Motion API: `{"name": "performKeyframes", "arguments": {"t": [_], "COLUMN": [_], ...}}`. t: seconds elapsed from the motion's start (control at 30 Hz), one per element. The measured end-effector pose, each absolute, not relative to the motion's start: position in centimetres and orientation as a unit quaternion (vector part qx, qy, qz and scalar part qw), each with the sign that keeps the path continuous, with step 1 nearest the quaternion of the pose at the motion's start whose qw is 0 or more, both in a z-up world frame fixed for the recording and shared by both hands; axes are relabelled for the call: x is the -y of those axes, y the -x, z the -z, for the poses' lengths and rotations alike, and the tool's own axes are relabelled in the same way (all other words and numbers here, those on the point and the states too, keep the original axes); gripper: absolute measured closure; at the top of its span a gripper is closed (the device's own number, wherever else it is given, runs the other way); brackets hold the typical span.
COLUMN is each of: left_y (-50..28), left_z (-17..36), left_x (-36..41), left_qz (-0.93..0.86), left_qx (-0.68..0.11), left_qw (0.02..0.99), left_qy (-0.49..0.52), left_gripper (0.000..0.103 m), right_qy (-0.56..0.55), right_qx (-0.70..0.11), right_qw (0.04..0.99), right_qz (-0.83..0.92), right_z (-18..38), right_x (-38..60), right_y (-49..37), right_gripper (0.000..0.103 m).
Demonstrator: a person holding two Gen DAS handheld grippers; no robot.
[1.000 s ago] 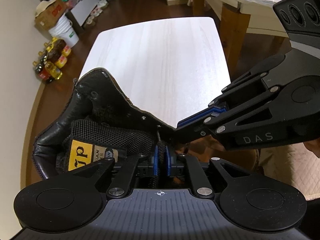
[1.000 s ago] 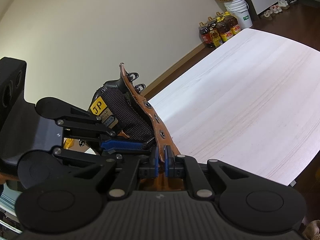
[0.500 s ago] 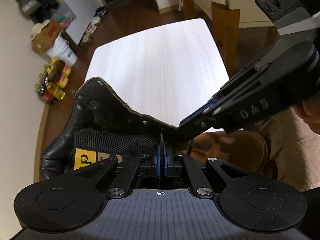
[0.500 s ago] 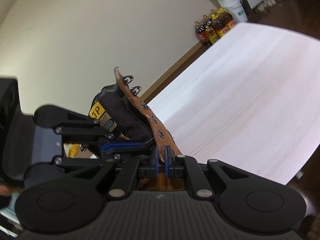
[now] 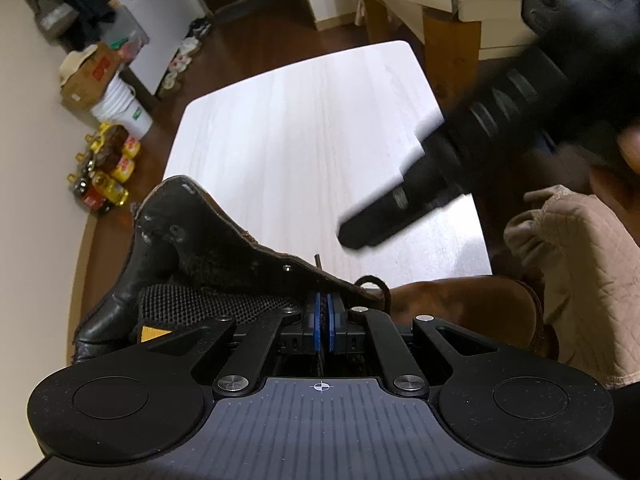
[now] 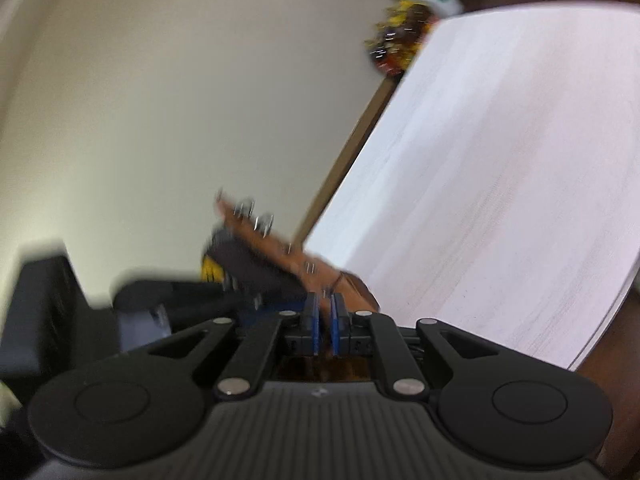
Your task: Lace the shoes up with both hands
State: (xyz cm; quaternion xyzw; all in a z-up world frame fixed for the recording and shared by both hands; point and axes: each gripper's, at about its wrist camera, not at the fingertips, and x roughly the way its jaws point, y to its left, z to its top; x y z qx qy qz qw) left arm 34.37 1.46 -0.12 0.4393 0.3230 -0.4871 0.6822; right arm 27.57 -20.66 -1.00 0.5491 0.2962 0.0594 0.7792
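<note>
A brown leather boot (image 5: pixel 460 304) with a black lining and a yellow-labelled tongue lies at the near edge of the white table (image 5: pixel 300 140). My left gripper (image 5: pixel 322 320) is shut on the dark lace (image 5: pixel 320 354), which runs down between its blue pads. The lace's tip (image 5: pixel 317 260) sticks up past the eyelet flap (image 5: pixel 240 248). My right gripper (image 5: pixel 400 208) is blurred and hangs over the table, off the boot. In the right wrist view, which is smeared by motion, its jaws (image 6: pixel 325 312) are opening and nothing is pressed between them. The eyelet flap (image 6: pixel 280 248) lies just ahead.
Oil bottles (image 5: pixel 104 176), a white bucket (image 5: pixel 124 112) and a cardboard box (image 5: pixel 88 76) stand on the floor at the left. A wooden-legged table (image 5: pixel 444 36) is beyond the white one. A quilted beige cloth (image 5: pixel 580 260) lies at the right. A hand (image 5: pixel 630 148) shows at the right edge.
My right gripper has let go of the eyelet flap, rolled and pulled away to the right over the table. My left gripper has closed on the lace and tipped a little.
</note>
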Motion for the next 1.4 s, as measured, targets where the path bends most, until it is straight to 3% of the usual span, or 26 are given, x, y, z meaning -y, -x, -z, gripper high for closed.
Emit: {"name": "performKeyframes", "arguments": {"t": [0.1, 0.4, 0.5, 0.63, 0.77, 0.83, 0.87, 1.03, 1.13, 1.2, 1.4], "left_y": [-34.3, -34.4, -34.5, -34.2, -33.1, -32.6, -32.5, -32.9, -33.5, -33.9, -33.7], "left_z": [0.1, 0.0, 0.0, -1.3, -4.4, -5.3, -5.8, -6.6, -5.4, -4.3, -1.9], "left_x": [-1.5, -1.7, -1.8, -2.9, -6.3, -7.4, -8.2, -12.6, -14.4, -15.5, -15.2], "left_qz": [0.485, 0.482, 0.481, 0.484, 0.49, 0.484, 0.475, 0.403, 0.366, 0.347, 0.382], "left_qx": [-0.323, -0.32, -0.321, -0.339, -0.357, -0.359, -0.363, -0.392, -0.413, -0.424, -0.397], "left_qw": [0.685, 0.692, 0.697, 0.707, 0.718, 0.724, 0.73, 0.761, 0.769, 0.772, 0.765], "left_qy": [-0.438, -0.432, -0.423, -0.389, -0.343, -0.335, -0.332, -0.324, -0.322, -0.322, -0.333], "left_gripper": [0.099, 0.099, 0.098, 0.093, 0.089, 0.089, 0.089, 0.089, 0.09, 0.089, 0.089], "right_qy": [-0.625, -0.715, -0.731, -0.704, -0.623, -0.538, -0.44, -0.281, -0.239, -0.206, -0.106], "right_qx": [-0.285, -0.269, -0.264, -0.273, -0.274, -0.281, -0.286, -0.247, -0.274, -0.313, -0.376], "right_qw": [0.724, 0.64, 0.624, 0.653, 0.732, 0.791, 0.841, 0.883, 0.892, 0.902, 0.92], "right_qz": [-0.066, -0.078, -0.08, -0.06, 0.021, 0.071, 0.132, 0.283, 0.269, 0.213, 0.021], "right_z": [3.2, 7.1, 7.8, 6.8, 3.9, 1.6, -0.5, -4.2, -5.0, -4.8, -5.4], "right_x": [21.8, 21.1, 21.3, 22.5, 26.7, 29.2, 31.2, 34.8, 35.5, 33.7, 24.9], "right_y": [-27.9, -29.1, -29.3, -29.4, -29.1, -29.2, -29.6, -29.8, -31.3, -32.5, -32.3], "right_gripper": [0.087, 0.088, 0.1, 0.101, 0.101, 0.101, 0.101, 0.101, 0.095, 0.086, 0.086]}}
